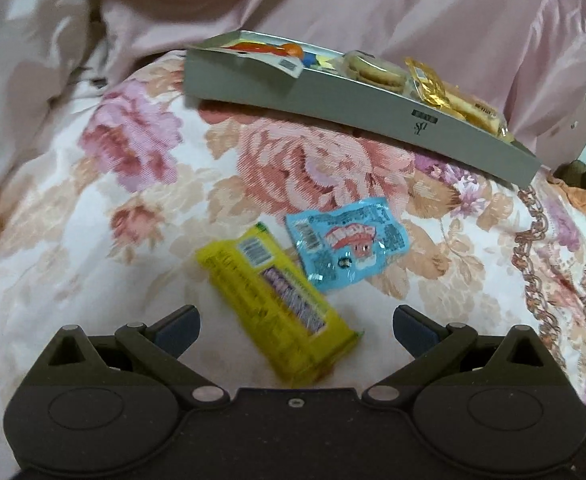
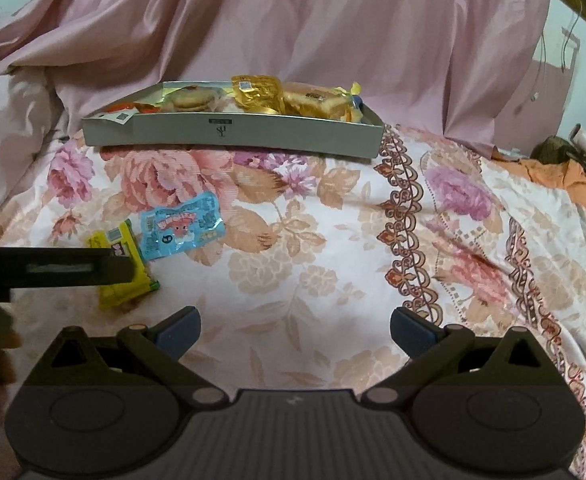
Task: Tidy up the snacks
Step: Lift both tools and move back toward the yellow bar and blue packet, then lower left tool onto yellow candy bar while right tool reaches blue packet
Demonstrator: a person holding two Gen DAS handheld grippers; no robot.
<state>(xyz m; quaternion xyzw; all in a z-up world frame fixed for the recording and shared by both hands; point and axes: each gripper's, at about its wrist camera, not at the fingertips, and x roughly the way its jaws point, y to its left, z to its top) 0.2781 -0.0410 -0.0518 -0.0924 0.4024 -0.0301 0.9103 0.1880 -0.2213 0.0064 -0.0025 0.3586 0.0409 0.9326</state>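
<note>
We see yellow snack bar [image 1: 273, 304] just ahead of left claw [image 1: 296, 330], long axis slanting upper left to lower right. Left claw wide open, empty; right claw [image 2: 295, 330] likewise, farther off.

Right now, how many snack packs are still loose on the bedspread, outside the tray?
2. The yellow pack lies nearest the open left claw; the blue pack sits just beyond it, toward the grey tray. Nothing else visible loose.
</note>
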